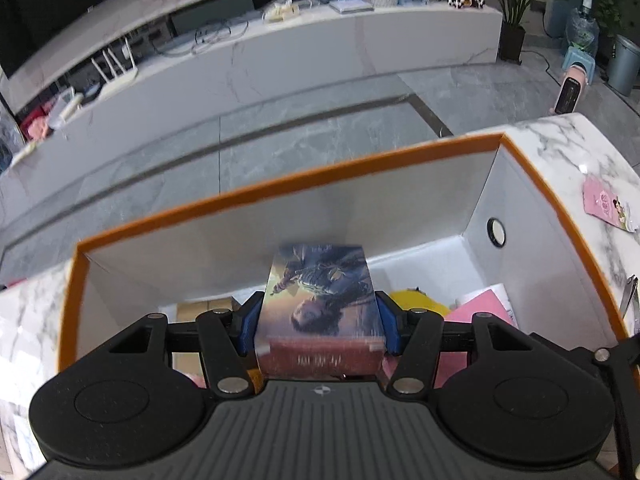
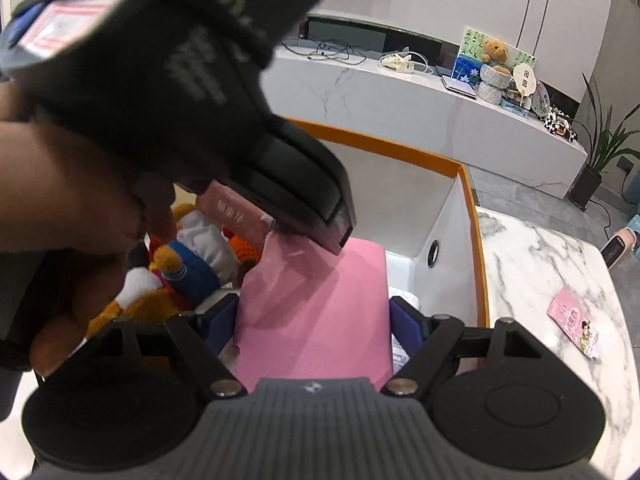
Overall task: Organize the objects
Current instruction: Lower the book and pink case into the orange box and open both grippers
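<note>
My left gripper (image 1: 320,322) is shut on a picture-printed card box (image 1: 320,292) and holds it over the open orange-rimmed storage box (image 1: 280,184). My right gripper (image 2: 312,322) is shut on a flat pink packet (image 2: 320,320), also above the storage box (image 2: 400,152). The left gripper's body (image 2: 200,100) and the hand holding it fill the upper left of the right wrist view, with the card box end (image 2: 236,216) beneath it. Inside the storage box lie plush toys (image 2: 188,268), a yellow object (image 1: 416,300) and the pink packet (image 1: 480,308).
The storage box stands on a white marble table (image 2: 532,272). A small pink card (image 2: 572,320) lies on the table to the right; it also shows in the left wrist view (image 1: 604,204). A metal nail clipper (image 1: 630,296) lies near the box's right wall. Grey floor and a white TV console lie beyond.
</note>
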`<state>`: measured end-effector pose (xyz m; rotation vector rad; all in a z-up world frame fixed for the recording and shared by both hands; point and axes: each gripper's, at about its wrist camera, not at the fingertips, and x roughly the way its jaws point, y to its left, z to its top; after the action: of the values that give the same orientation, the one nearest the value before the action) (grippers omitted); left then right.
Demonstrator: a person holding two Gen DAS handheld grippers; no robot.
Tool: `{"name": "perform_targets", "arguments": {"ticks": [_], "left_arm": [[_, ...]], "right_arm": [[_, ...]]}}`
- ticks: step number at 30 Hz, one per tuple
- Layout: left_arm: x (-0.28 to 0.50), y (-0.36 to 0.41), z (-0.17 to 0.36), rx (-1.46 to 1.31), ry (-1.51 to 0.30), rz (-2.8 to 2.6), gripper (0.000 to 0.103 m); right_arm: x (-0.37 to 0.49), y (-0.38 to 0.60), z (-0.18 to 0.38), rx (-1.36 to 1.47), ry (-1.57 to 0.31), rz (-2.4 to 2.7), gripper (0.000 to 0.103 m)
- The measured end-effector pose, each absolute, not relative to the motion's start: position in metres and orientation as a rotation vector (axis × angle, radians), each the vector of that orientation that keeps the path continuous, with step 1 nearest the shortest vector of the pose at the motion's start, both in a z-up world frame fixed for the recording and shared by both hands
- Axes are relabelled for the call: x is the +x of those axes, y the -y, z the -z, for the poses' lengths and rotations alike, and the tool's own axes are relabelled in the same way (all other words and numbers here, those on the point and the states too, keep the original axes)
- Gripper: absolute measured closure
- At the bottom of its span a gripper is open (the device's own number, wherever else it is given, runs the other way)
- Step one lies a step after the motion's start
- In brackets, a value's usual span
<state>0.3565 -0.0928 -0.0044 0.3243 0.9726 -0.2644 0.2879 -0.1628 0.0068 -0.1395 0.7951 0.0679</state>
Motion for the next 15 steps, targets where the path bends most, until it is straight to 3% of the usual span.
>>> {"name": "perform_targets", "arguments": {"ticks": [15], "left_arm": [[0.3616,0.0884,0.0152,0.319,-1.066,0.27,0.036]], "right_arm": [[0.2865,0.159,-0.0039,-0.153,-0.814,-0.04,0.019]]}}
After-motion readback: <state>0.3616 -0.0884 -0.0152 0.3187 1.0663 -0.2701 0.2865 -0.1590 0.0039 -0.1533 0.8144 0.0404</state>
